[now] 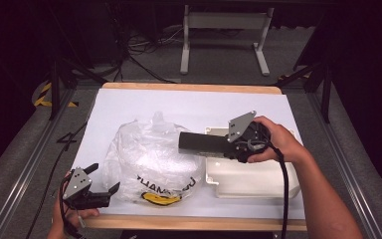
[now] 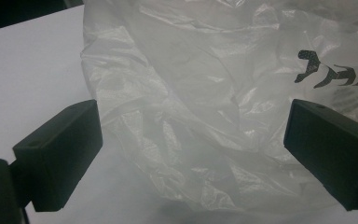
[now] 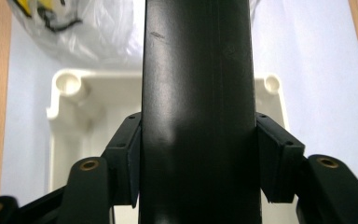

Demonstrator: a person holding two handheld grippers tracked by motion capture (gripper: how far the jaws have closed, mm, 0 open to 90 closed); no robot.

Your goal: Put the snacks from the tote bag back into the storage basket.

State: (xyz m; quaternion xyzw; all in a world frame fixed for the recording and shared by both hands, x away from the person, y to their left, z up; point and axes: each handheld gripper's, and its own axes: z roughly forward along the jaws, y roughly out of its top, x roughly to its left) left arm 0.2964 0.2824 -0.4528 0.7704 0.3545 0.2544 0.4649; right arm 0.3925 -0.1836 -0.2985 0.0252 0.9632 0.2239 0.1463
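Gripping a long matte-black bar (image 1: pixel 201 143), right claw (image 1: pixel 229 145).

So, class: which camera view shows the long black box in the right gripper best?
The high view: there the black box shows along its length, held level over the white tray and pointing at the plastic bag. In the right gripper view it is a close dark slab clamped between the pads. The left gripper view looks at the bag.

Bright lit table, dark surroundings, soft focus.
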